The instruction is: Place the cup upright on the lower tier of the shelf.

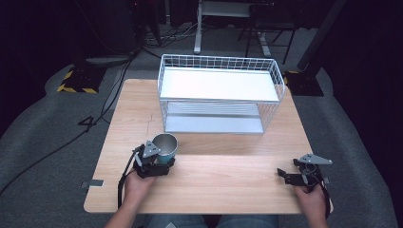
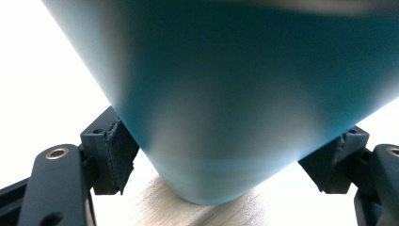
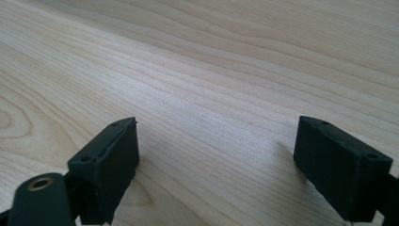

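Teal and steel, the tumbler (image 1: 165,147) stands on the wooden table (image 1: 223,185) at about 8 o'clock from centre, with the white wire shelf rack (image 1: 219,93) beyond it toward 12 o'clock. Left tool (image 1: 161,167) has its jaws either side of the cup's lower body (image 2: 221,117), touching or nearly so; I cannot tell whether they are clamped. Right tool (image 1: 290,176), at 4 o'clock, hangs wide open over bare wood, holding nothing. For a sound grasp, I would square both pads on the taper, close evenly, then lift straight up so the cup cannot tilt.
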### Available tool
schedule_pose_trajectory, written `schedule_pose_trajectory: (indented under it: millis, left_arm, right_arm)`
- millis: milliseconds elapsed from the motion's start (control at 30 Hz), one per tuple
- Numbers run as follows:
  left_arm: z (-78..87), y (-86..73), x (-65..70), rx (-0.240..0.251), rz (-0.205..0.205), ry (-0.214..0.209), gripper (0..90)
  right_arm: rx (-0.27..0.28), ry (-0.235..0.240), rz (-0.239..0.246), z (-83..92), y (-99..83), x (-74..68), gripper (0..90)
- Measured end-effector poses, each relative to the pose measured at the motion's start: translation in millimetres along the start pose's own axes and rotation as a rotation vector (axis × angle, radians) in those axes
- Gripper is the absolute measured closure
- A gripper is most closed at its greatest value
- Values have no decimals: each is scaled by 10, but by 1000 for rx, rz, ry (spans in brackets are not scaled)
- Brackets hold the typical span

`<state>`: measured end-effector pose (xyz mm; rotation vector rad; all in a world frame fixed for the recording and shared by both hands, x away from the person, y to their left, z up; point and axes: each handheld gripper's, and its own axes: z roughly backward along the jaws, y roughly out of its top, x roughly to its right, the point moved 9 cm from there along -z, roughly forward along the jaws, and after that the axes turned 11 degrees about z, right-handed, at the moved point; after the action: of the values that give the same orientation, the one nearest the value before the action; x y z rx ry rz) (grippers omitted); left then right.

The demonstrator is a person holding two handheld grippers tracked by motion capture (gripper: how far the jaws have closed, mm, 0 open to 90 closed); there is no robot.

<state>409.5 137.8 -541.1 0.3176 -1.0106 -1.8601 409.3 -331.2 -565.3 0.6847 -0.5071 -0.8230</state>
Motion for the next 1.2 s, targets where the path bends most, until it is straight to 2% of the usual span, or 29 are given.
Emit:
schedule_pose_trajectory:
  millis: [67,267,367,667,833,967,1200]
  left_arm:
    - [30,25,17,15,13,-6,230]
    - [106,114,94,14,-51,7,231]
    - [108,182,199,9,-76,-2,231]
    - [4,352,435,0,-99,-40,230]
    - [-75,468,550,2,-87,-71,230]
    - [-123,554,596,-5,-104,-72,230]
    - [-198,721,672,7,-96,-100,231]
  right_arm:
    - [0,0,0,0,0,0,150]
    - [0,0,0,0,0,0,150]
    - [-1,0,0,0,0,1,150]
    - [0,0,0,0,0,0,150]
    - [0,0,1,0,0,0,150]
    - [0,0,0,0,0,0,150]
    - [0,0,0,0,0,0,150]
